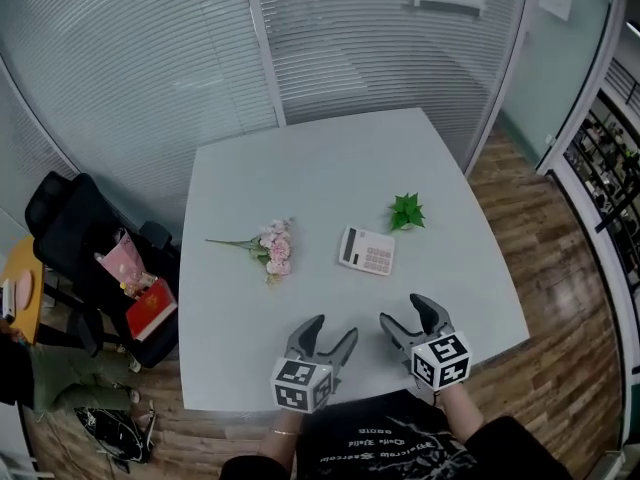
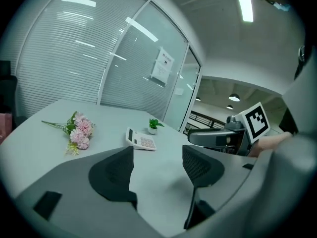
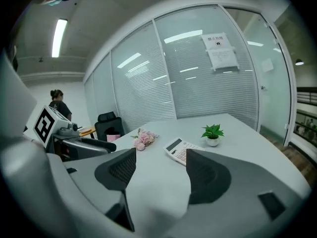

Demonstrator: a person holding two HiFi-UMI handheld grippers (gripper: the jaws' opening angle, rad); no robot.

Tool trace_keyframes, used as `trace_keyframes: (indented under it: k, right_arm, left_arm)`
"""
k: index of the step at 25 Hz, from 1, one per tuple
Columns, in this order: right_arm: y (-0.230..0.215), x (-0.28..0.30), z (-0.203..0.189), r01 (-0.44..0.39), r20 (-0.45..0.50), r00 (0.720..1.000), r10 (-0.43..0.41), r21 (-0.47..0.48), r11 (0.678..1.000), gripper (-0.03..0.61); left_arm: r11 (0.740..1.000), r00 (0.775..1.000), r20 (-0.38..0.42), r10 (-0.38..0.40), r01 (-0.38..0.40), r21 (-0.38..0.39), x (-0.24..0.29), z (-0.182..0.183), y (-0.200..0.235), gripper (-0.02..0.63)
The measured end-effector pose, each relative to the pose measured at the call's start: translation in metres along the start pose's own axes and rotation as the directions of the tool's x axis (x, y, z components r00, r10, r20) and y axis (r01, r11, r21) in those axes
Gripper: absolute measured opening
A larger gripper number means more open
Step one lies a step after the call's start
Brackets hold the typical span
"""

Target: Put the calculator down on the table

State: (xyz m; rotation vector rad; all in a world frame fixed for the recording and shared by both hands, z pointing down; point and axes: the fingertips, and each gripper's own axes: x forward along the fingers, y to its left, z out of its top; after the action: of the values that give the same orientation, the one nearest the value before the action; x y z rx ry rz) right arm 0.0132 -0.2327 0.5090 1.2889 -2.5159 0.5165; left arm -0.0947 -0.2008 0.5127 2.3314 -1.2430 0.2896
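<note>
1 calculator (image 1: 367, 250), 1 small plant (image 1: 406, 212), 1 bunch of pink flowers (image 1: 272, 248) on pale surface (image 1: 250, 178), left gripper (image 1: 322, 342) and right gripper (image 1: 408, 320) both empty, jaws open, glass walls with blinds (image 1: 150, 58), wooden floor (image 1: 540, 228).

- Calculator (image 1: 367, 251), ahead of the left gripper (image 1: 335, 328) and right gripper (image 1: 403, 310): white, pinkish keys, dark display.
- Flowers (image 1: 274, 249), ahead-left of the left gripper: pink blooms, green stems.
- Plant (image 1: 406, 212), beyond the right gripper: green, in a white pot (image 3: 212, 142).
- Table (image 1: 300, 178): pale grey.
- Gripper cubes (image 1: 301, 385): black-and-white squares.

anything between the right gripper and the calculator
Nothing visible: only bare table lies between the open right gripper and the calculator. The flowers and small plant sit clear of that path.
</note>
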Motion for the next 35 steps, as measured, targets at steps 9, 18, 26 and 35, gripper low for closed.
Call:
trace_keyframes:
  k: [9,18,26,35]
  right_arm:
    - [0.059,-0.036,-0.023,-0.042,0.028,0.999,0.044,-0.074,0.996,0.316]
    - [0.093,-0.038,-0.046,-0.064,0.017,0.998,0.066,-0.091,0.994,0.314]
    - [0.094,-0.042,-0.042,-0.01,0.057,0.998,0.017,-0.116,0.993,0.122]
    - [0.09,-0.042,-0.039,-0.002,0.036,0.999,0.008,-0.164,0.986,0.008]
  left_arm:
    - [0.994,0.995,0.07,0.064,-0.07,0.08,-0.073,-0.025,0.002,0.318]
    - [0.996,0.997,0.048,0.059,-0.062,0.06,-0.101,-0.054,0.01,0.318]
    - [0.995,0.997,0.067,0.039,-0.045,0.089,-0.097,-0.048,0.011,0.193]
    - [0.995,0.996,0.093,-0.001,-0.008,0.104,-0.089,-0.041,0.007,0.02]
